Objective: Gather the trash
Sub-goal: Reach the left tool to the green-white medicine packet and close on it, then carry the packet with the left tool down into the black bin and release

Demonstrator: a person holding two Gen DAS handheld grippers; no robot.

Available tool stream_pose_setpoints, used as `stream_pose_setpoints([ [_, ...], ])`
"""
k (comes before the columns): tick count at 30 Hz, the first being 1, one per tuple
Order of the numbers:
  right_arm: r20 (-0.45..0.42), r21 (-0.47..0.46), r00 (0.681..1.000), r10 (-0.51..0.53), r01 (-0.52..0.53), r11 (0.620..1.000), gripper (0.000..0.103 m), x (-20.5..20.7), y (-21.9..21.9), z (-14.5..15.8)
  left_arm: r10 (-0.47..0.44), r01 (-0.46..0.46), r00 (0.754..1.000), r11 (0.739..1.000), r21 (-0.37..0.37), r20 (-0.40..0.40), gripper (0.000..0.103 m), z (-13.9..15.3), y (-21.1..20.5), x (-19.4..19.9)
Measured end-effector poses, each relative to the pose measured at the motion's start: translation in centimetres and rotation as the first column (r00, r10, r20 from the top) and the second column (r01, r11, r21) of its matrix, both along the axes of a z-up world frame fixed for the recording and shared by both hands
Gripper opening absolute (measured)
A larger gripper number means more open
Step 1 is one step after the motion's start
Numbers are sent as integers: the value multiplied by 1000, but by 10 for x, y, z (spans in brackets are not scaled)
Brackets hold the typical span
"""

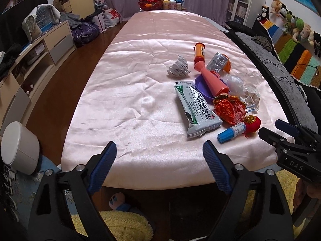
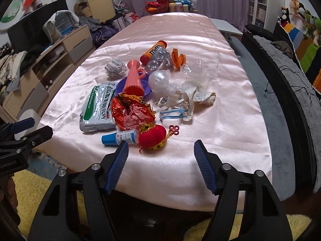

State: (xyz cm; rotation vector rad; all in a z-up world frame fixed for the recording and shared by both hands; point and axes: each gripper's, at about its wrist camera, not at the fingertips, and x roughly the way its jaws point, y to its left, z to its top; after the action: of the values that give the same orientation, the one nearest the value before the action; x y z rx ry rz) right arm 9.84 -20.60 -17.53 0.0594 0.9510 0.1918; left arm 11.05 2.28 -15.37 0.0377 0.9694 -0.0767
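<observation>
both grippers angle down toward a long table draped in pink satin cloth (image 1: 140, 84).

left wrist view: left gripper (image 1: 159, 156) is over the table's near edge, blue ribbed pads (image 1: 104, 164) spread wide, nothing between them and nothing touched. ahead and to its right lies the trash pile: a white-green packet (image 1: 197, 112) with its long axis running away from the gripper, a blue-capped tube (image 1: 230, 132) lying crosswise, cap toward the gripper, a crumpled red-gold foil (image 1: 228, 108), a pink cone (image 1: 212, 80) with its wide end toward the gripper, and a paper ball (image 1: 178, 66) farther off. at far right, the right gripper (image 1: 280, 132) comes in from the side.

right wrist view: right gripper (image 2: 161, 152) is over the near edge too, jaws parted and empty. just beyond its left pad lie the blue-capped tube (image 2: 118, 137), crosswise, and a red lantern ornament (image 2: 152, 136); the foil (image 2: 132, 112), packet (image 2: 98, 108), cone (image 2: 133, 76) and an orange tube (image 2: 153, 50) sit farther ahead. the left gripper (image 2: 32, 129) shows at the left edge.
</observation>
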Motion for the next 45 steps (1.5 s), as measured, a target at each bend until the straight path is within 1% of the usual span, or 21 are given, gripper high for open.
stream_pose_setpoints([
  [3, -19, 2, 1000, 4, -4, 1000, 58, 10, 3, -9, -8, 7, 1000, 1000, -21, -22, 75, -7, -2, 10],
  [4, -24, 3, 1000, 5, -5, 1000, 55, 13, 3, -12, -17, 16, 999, 999, -34, -29, 74, -9, -3, 14],
  [6, -33, 11, 999, 11, -11, 1000, 53, 17, 4, -17, -39, 36, 998, 998, -57, -42, 70, -12, -8, 23],
  [7, -37, 7, 999, 12, -12, 1000, 49, 19, 4, -19, -48, 45, 998, 997, -62, -46, 67, -14, -11, 28],
  [8, -42, 1, 999, 16, -16, 1000, 47, 20, 4, -20, -57, 54, 997, 997, -63, -50, 65, -15, -15, 32],
  [11, -54, 21, 998, 26, -25, 999, 47, 22, 1, -24, -69, 64, 995, 995, -72, -75, 60, -23, -23, 46],
  [15, -49, 30, 998, 30, -29, 999, 47, 26, 0, -25, -81, 68, 990, 992, -107, -114, 57, -38, -30, 61],
  [16, -47, 29, 998, 35, -33, 999, 47, 26, 1, -25, -85, 71, 989, 991, -115, -120, 54, -40, -31, 64],
  [17, -43, 28, 998, 40, -39, 999, 46, 26, 2, -25, -89, 74, 988, 990, -119, -125, 48, -43, -33, 67],
  [18, -40, 28, 998, 48, -47, 998, 44, 26, 3, -25, -94, 78, 987, 989, -123, -129, 44, -45, -34, 69],
  [19, -38, 34, 998, 58, -57, 998, 40, 26, 3, -25, -99, 82, 987, 988, -131, -126, 39, -45, -35, 70],
  [20, -41, 43, 997, 70, -68, 997, 35, 26, 3, -25, -107, 89, 986, 986, -138, -125, 30, -45, -37, 71],
  [22, -41, 42, 996, 81, -79, 996, 34, 26, 4, -24, -126, 105, 984, 982, -160, -126, 20, -45, -39, 72],
  [25, -36, 35, 996, 83, -82, 996, 34, 25, 3, -24, -133, 115, 985, 982, -151, -111, 12, -44, -43, 70],
  [26, -31, 32, 996, 80, -79, 996, 34, 24, 2, -23, -135, 117, 985, 981, -157, -107, 8, -43, -44, 70],
  [28, -18, 31, 997, 76, -75, 997, 34, 21, 0, -19, -138, 118, 985, 975, -187, -101, 3, -42, -42, 68],
  [30, -2, 25, 998, 67, -67, 997, 34, 18, -4, -13, -137, 117, 987, 973, -199, -89, 2, -40, -42, 64],
  [33, 29, 20, 998, 52, -52, 998, 34, 10, -10, -4, -134, 123, 989, 978, -166, -55, 1, -31, -46, 55],
  [37, 61, 16, 997, 39, -40, 999, 34, 0, -17, 9, -124, 124, 992, 984, -131, 11, 1, -5, -44, 38],
  [40, 89, 18, 995, 43, -45, 999, 34, -12, -18, 21, -118, 124, 992, 984, -124, 53, 1, 16, -41, 21],
  [45, 133, 23, 990, 48, -51, 998, 34, -36, -17, 41, -131, 143, 986, 982, -125, 99, 1, 39, -38, -13],
])
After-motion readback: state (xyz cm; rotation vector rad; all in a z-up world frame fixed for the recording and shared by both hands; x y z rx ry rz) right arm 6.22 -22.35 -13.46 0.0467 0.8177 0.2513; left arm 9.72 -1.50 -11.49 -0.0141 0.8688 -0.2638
